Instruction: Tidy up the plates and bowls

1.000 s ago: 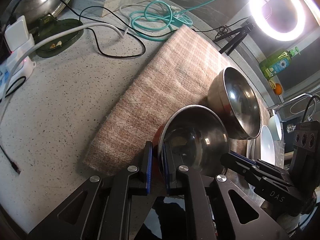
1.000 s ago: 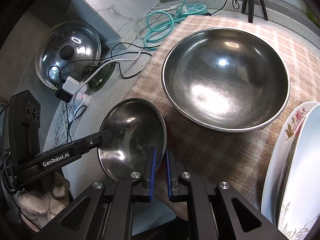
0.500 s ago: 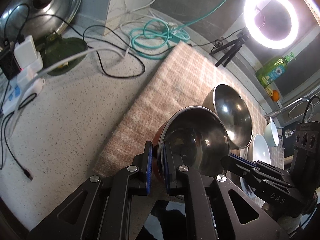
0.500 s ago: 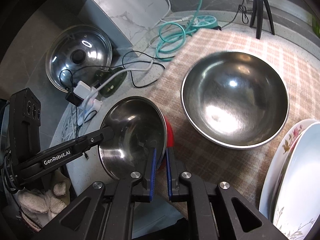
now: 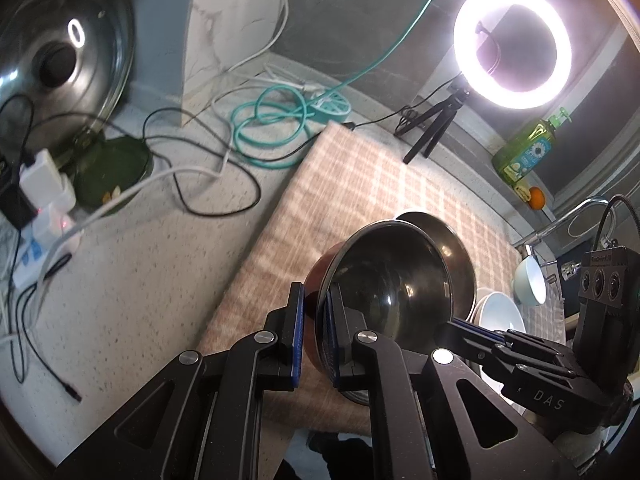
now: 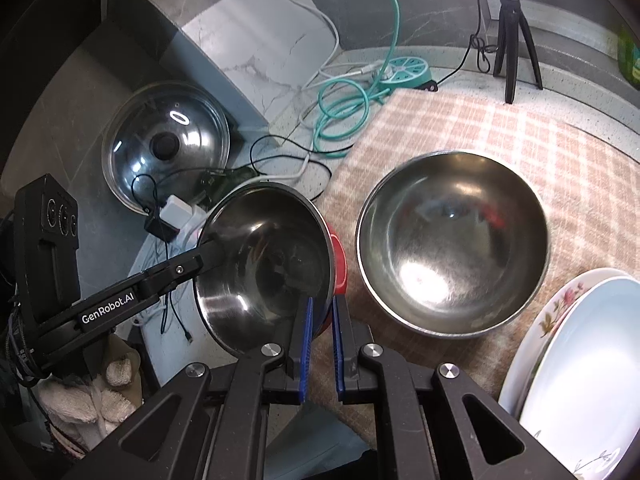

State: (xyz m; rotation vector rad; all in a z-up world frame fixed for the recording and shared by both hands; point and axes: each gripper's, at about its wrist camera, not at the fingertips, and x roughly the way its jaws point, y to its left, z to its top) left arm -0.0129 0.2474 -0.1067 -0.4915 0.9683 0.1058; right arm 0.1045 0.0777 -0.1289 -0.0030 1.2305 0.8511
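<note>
Step in hand: both grippers carry one small steel bowl with a red outer shell (image 6: 268, 264) in the air, above the near edge of the plaid mat (image 6: 520, 132). Left gripper (image 5: 314, 336) pinches the rim, one finger inside the wall, one outside; right gripper (image 6: 320, 340) pinches the opposite rim the same way. Jaws narrow on both, closed onto the bowl wall. Judged intent: nest it in the larger steel bowl (image 6: 452, 244), which sits upright on the mat just beside. Next move calls for travel over that bowl, levelling the tilted rim, a joint descent, then both grips released together; uneven release risks a tip. Count: steel bowls 2; plates (image 6: 576, 364) approx. 2, stacked at right, lower one floral-rimmed; small white bowl (image 5: 530, 286) 1, far side, partly hidden.
</note>
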